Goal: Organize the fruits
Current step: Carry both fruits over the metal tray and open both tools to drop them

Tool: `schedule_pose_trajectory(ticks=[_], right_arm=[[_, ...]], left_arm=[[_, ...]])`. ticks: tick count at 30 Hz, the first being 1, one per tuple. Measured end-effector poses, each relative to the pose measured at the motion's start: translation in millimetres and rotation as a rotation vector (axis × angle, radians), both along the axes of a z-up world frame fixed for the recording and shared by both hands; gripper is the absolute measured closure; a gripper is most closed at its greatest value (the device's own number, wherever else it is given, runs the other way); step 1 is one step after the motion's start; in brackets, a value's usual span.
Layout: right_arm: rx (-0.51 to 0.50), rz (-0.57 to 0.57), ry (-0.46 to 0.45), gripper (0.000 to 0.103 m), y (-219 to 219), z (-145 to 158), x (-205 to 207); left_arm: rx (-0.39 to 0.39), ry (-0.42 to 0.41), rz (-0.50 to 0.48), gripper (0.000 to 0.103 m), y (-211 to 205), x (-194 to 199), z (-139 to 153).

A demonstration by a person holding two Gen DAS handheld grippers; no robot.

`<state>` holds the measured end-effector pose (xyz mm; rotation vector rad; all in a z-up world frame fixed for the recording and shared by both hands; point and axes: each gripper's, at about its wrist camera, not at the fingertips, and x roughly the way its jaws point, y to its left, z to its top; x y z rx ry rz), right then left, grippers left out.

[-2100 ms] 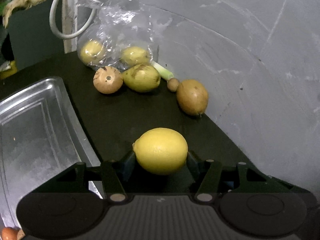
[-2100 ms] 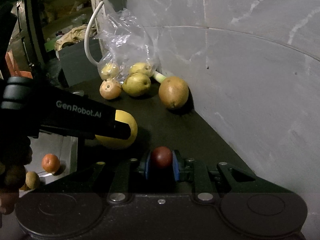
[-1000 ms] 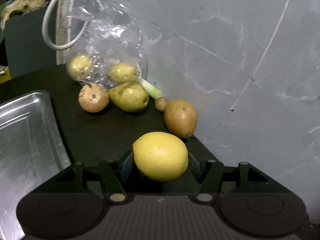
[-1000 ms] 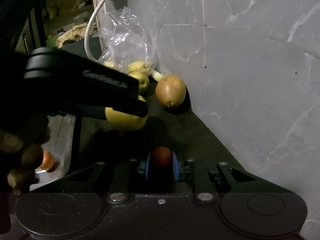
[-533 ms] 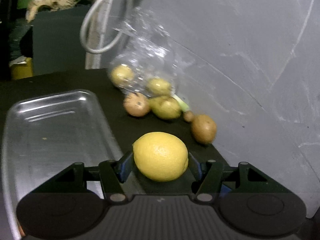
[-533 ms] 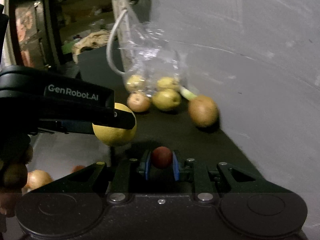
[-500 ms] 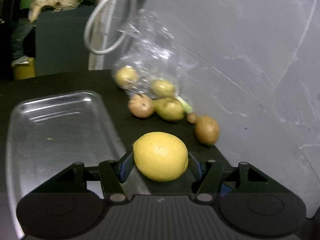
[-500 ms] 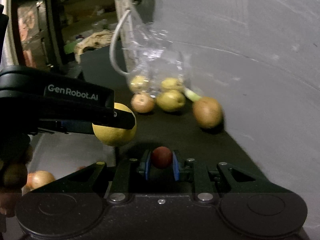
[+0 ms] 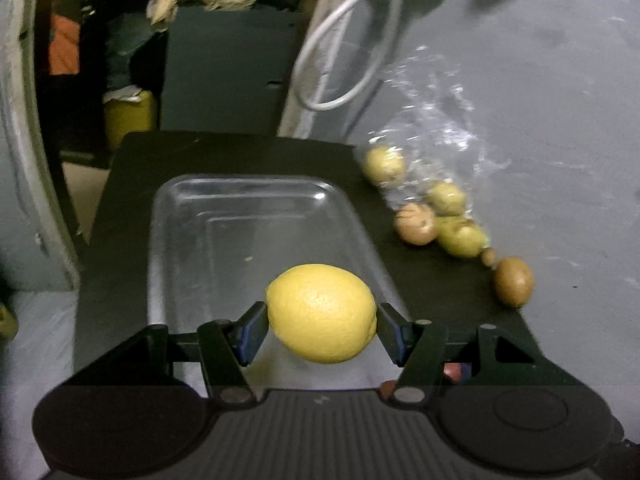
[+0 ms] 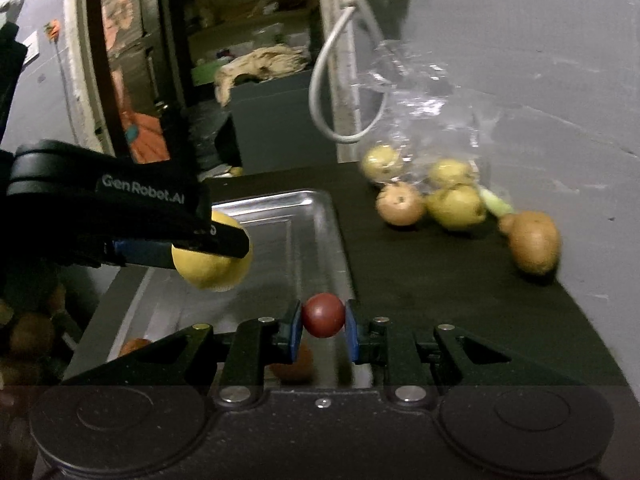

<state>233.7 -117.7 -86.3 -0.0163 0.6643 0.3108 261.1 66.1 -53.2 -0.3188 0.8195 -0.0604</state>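
The left gripper point(image 9: 322, 320) clamps a lemon point(image 9: 321, 312) above the metal tray point(image 9: 256, 216). The right gripper point(image 10: 323, 330) pinches a small red fruit point(image 10: 323, 315).

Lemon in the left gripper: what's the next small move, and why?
Probably lower the left gripper a little and open it. The lemon is clamped between its fingers and hangs above the near end of the metal tray, whose far half is bare. The right gripper, shut on a small red fruit, can follow.
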Motion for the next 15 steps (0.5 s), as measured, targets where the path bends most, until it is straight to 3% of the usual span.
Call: schedule_pose_trajectory(ticks=[15], right_arm=[[-0.03, 0.071, 0.036, 0.079, 38, -14, 5]], left_arm=[[0.051, 0.082, 0.039, 0.04, 23, -3, -18]])
